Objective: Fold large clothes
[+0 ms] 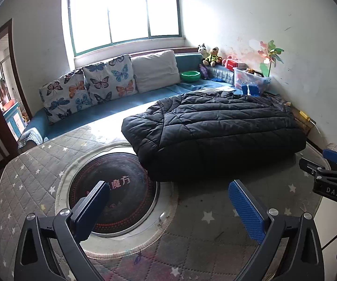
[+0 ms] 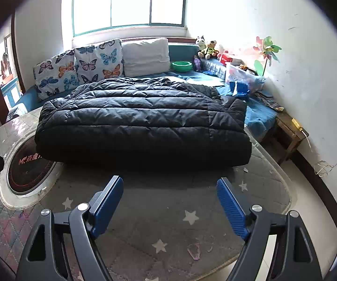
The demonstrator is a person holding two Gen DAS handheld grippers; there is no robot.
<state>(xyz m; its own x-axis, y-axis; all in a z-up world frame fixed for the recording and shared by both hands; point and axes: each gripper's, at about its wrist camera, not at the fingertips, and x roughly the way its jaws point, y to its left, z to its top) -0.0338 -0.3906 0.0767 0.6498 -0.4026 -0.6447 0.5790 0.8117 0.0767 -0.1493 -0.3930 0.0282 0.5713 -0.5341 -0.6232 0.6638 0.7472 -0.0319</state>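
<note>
While both grippers hang over the star-print quilted table cover (image 2: 192, 210), neither touches anything. Left gripper (image 1: 168, 206): jaws spread wide, nothing btwn them, above the round black disc (image 1: 112, 194) set in the cover. Right gripper (image 2: 169, 201): jaws also spread, empty. Black puffer jacket (image 2: 142, 119) lies folded into a thick rectangle on the cover, just beyond the fingertips, w/ 2 butterfly cushions (image 2: 79, 65) on the blue sofa (image 1: 103, 114) behind.

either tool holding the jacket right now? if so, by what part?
Nothing held. The left tool and right tool are both open with nothing between the fingers, short of the folded black puffer jacket.
</note>
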